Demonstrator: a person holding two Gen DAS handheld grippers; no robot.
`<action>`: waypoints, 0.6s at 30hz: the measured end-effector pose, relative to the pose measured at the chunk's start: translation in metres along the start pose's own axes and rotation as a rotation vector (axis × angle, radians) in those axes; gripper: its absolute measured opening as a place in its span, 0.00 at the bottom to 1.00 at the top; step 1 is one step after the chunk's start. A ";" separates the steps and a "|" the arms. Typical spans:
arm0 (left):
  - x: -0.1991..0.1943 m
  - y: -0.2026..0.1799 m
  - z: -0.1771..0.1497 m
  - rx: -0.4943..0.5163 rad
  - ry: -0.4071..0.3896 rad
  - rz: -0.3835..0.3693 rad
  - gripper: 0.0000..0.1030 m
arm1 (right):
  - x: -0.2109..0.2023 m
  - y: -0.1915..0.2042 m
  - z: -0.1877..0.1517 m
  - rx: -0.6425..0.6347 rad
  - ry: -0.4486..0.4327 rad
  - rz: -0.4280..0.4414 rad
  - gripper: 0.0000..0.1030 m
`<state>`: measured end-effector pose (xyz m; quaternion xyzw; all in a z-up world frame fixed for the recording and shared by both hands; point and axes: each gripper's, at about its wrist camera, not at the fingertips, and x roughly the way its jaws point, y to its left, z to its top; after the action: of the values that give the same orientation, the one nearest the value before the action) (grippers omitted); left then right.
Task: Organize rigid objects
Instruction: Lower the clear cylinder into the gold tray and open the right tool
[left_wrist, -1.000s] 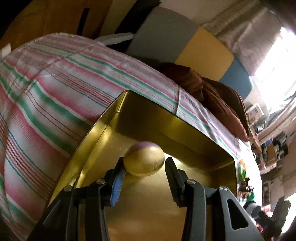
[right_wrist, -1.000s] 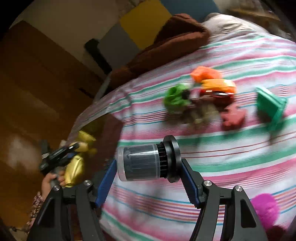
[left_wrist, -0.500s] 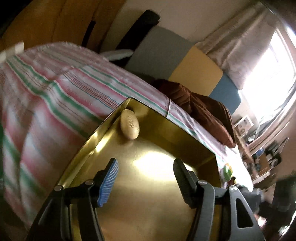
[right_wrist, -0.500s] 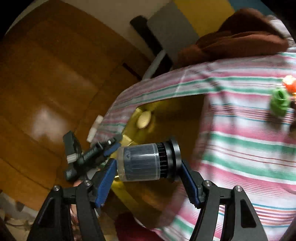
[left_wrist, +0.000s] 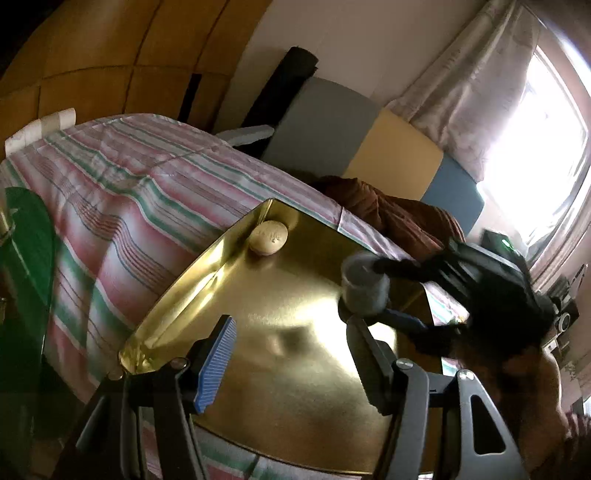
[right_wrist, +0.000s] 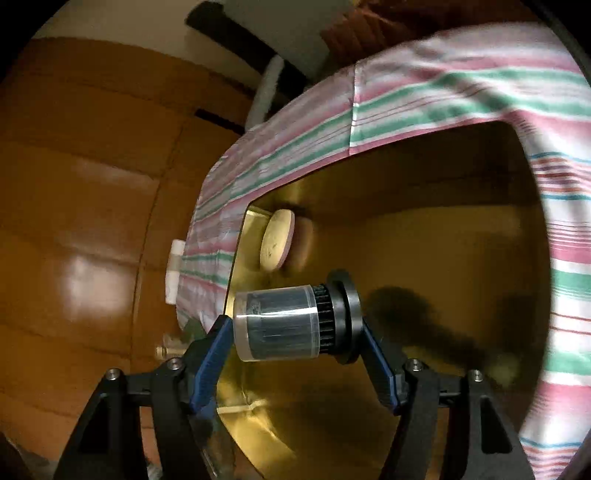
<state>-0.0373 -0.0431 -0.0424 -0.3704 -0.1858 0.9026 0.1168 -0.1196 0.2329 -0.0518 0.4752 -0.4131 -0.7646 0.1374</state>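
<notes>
A gold metal tray (left_wrist: 280, 343) lies on the striped bedspread (left_wrist: 122, 192). A tan oval disc (left_wrist: 268, 237) rests in its far corner, also seen on edge in the right wrist view as the disc (right_wrist: 275, 240). My left gripper (left_wrist: 291, 354) hangs open above the tray's near part with nothing between its fingers. My right gripper (right_wrist: 297, 341) is shut on a clear cylinder with a black flanged cap (right_wrist: 291, 323), held sideways over the tray (right_wrist: 443, 258). In the left wrist view that cylinder (left_wrist: 364, 286) hovers over the tray's right side.
A green round object (left_wrist: 26, 258) sits at the left edge. A brown blanket (left_wrist: 399, 218) and grey, yellow and blue cushions (left_wrist: 395, 155) lie beyond the tray. Wooden wall panels (right_wrist: 92, 221) stand to the left. A person's arm (left_wrist: 535, 398) is at the right.
My left gripper opened, let go of the tan disc, which now lies in the tray's far corner, and drew back. My right gripper carried the cylinder leftward from the bedspread to over the tray.
</notes>
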 end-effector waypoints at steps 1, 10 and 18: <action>0.000 0.000 -0.001 0.001 0.004 -0.001 0.61 | 0.008 0.000 0.005 0.018 -0.003 0.016 0.67; 0.000 0.005 -0.006 -0.012 0.027 -0.016 0.61 | 0.054 0.011 0.038 0.103 -0.062 0.071 0.68; -0.002 0.007 -0.005 -0.024 0.023 -0.022 0.61 | 0.058 -0.001 0.047 0.122 -0.069 -0.074 0.88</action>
<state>-0.0324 -0.0491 -0.0477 -0.3803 -0.1994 0.8946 0.1242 -0.1892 0.2218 -0.0783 0.4712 -0.4454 -0.7585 0.0657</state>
